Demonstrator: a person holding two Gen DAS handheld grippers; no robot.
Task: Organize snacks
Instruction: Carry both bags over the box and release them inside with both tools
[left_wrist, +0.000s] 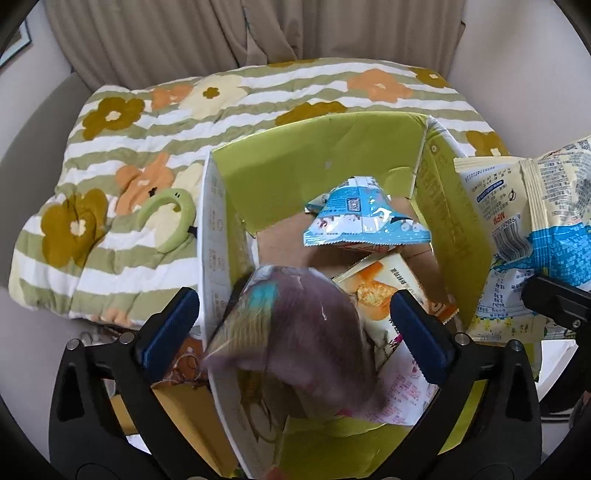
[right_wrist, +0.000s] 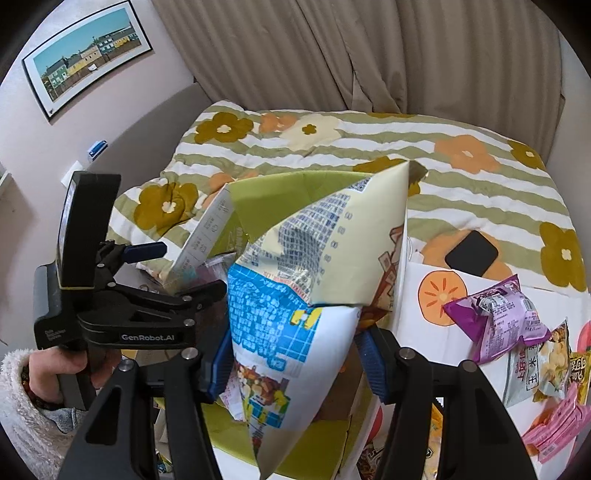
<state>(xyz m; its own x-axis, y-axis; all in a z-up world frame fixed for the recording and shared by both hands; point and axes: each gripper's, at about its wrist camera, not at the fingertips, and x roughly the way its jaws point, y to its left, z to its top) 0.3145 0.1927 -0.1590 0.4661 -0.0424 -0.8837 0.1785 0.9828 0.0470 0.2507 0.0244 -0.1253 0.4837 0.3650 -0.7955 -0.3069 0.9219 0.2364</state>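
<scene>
Through the left wrist camera, your left hand-held gripper (left_wrist: 295, 325) hangs over the open green cardboard box (left_wrist: 317, 162), its blue pads (left_wrist: 419, 339) spread wide apart. Between them sits a blurred purple plastic snack packet (left_wrist: 306, 332), touching neither pad as far as the blur lets you judge. Deeper in the box lie a light-blue foil snack bag (left_wrist: 365, 218) and an orange-and-cream cracker packet (left_wrist: 376, 288). The box rests on a green-striped floral quilt (left_wrist: 147, 122), with a curved green plush band (left_wrist: 168, 218) just beside its left wall. At the right edge, a large cream-and-blue snack bag (left_wrist: 524, 229) hangs above the box's rim.

Through the right wrist camera, your right hand-held gripper (right_wrist: 291, 365) is clamped on that cream-and-blue bag (right_wrist: 295, 295), held upright over the box (right_wrist: 280, 199). To the right, a purple crinkled snack bag (right_wrist: 498, 317) lies on a white sheet with an orange fruit print (right_wrist: 439, 295), touching a grey-and-yellow chip packet (right_wrist: 532, 369). A black rounded square pad (right_wrist: 472, 253) rests on the quilt (right_wrist: 461, 184) behind them.
</scene>
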